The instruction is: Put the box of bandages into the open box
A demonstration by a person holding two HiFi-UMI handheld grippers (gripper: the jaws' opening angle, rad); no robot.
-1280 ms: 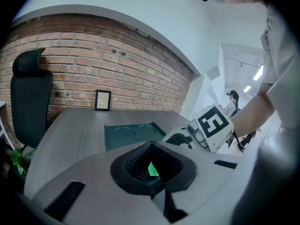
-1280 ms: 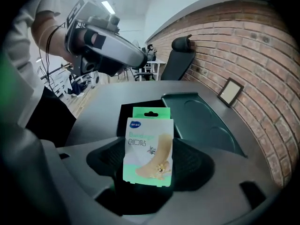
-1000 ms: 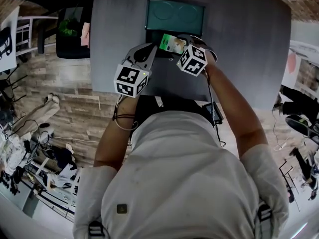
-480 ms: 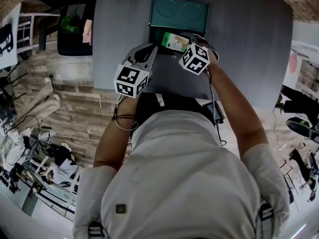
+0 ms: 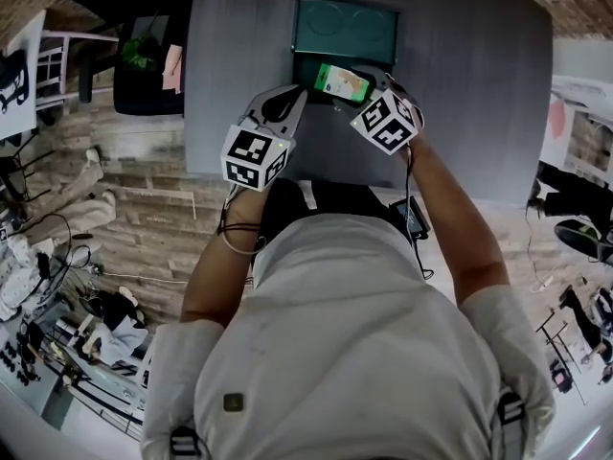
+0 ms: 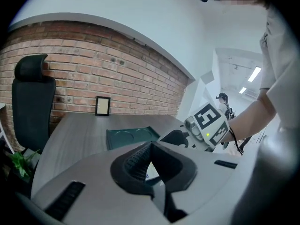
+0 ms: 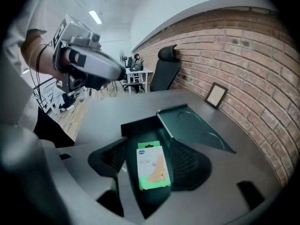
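The box of bandages [image 5: 343,82], white and green, sits between the jaws of my right gripper [image 5: 358,84], which is shut on it. In the right gripper view the bandage box [image 7: 152,167] lies lengthwise between the ribbed pads [image 7: 185,165], and my right gripper [image 7: 148,142] hangs over the dark open box [image 7: 140,125] with its green lid [image 7: 192,125] folded back. The open box [image 5: 308,69] and lid [image 5: 347,30] lie at the table's middle. My left gripper [image 5: 299,95] is shut and empty, just left of the box. Its tips [image 6: 150,146] point at the lid [image 6: 129,137].
The grey table [image 5: 479,84] ends close to my body. A black office chair [image 6: 30,107] stands at the table's left end, and a small picture frame [image 6: 102,106] leans on the brick wall. The right gripper's marker cube [image 6: 211,123] shows to the right of my left jaws.
My right gripper has carried the box of bandages slightly farther and to the right, so it is now over the open box. The left gripper has barely moved.
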